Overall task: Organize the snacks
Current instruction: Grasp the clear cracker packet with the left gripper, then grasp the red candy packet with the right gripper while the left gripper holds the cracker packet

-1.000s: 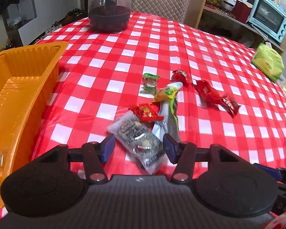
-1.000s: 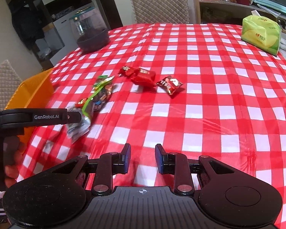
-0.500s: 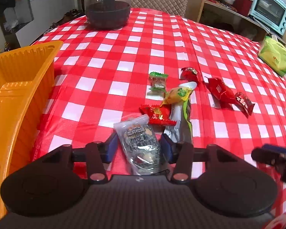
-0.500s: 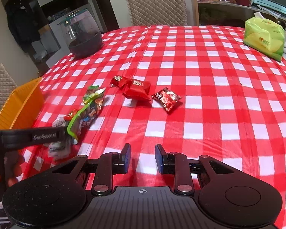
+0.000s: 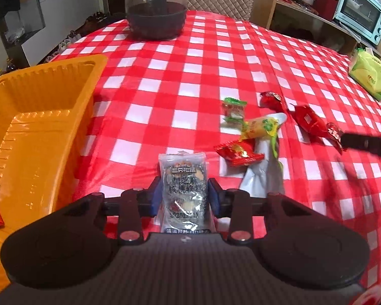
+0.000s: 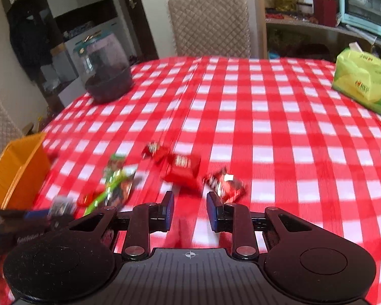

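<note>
The left claw (image 5: 185, 196) pinches a clear snack packet (image 5: 183, 188) with dark print between its blue pads, holding it upright above the red-checked surface (image 5: 190, 81), with the orange tray (image 5: 35, 127) just to its left. Further right on the cloth lie a red candy (image 5: 237, 152), a yellow-green wrapper (image 5: 260, 128), a green-and-white sweet (image 5: 233, 110) and a larger red packet (image 5: 308, 122) in a loose cluster. The right claw (image 6: 190, 209) hangs spread with nothing between its pads, close to a small red wrapper (image 6: 224, 184), while a green tissue pack (image 6: 360, 84) sits well apart at the far right.
</note>
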A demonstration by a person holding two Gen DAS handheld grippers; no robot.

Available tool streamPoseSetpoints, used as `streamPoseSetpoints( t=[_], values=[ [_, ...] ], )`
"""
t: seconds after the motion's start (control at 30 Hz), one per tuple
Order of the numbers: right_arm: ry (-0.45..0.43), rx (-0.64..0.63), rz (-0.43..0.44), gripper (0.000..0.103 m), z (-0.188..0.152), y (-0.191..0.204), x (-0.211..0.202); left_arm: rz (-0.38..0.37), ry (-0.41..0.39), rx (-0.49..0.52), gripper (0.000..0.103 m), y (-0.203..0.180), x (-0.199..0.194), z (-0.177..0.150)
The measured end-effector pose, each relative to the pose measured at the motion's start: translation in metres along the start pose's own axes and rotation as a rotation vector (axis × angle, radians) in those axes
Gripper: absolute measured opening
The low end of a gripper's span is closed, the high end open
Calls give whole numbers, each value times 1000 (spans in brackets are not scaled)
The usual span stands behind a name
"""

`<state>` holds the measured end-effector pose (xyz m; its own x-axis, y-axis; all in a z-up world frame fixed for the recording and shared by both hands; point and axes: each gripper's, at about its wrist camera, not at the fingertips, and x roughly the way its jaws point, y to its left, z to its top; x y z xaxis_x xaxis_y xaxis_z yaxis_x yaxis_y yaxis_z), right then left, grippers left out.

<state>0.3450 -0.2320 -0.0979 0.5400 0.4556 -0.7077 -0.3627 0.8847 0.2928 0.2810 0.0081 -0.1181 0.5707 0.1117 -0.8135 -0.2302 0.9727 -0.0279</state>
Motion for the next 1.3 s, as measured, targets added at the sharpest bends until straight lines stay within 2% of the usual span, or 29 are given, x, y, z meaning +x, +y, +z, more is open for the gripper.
streamPoseSetpoints(
  t=[0.07,0.13,0.2,0.37,0.5,0.57,0.6,0.67,0.73,0.87,1.3],
  values=[
    [-11,21,9,35,8,-1,6,4,-1,-3,35,2,0,1],
    [-20,55,13,55,15,-3,12,1,-5,-9,35,5,-1,3],
    [-34,87,35,56,21,-5,20,6,-16,-4,35,6,-4,4],
    [11,90,44,56,33,-8,46,6,-30,-7,35,9,-9,8],
    [38,40,17,56,35,-5,62,3,-40,-6,35,10,-13,10],
    [50,17,9,49,34,-3,67,3,-42,-7,35,11,-15,10],
    [58,1,6,41,34,-2,70,2,-43,-9,35,11,-16,10],
    [65,-24,0,38,32,1,72,2,-45,-10,35,11,-18,10],
    [70,-48,6,28,30,5,73,1,-49,-10,35,11,-20,10],
    [67,-103,-4,26,24,10,67,-7,-62,-7,35,9,-29,9],
    [7,-39,61,26,7,23,-5,-61,-99,-8,35,5,-73,1]
  ],
)
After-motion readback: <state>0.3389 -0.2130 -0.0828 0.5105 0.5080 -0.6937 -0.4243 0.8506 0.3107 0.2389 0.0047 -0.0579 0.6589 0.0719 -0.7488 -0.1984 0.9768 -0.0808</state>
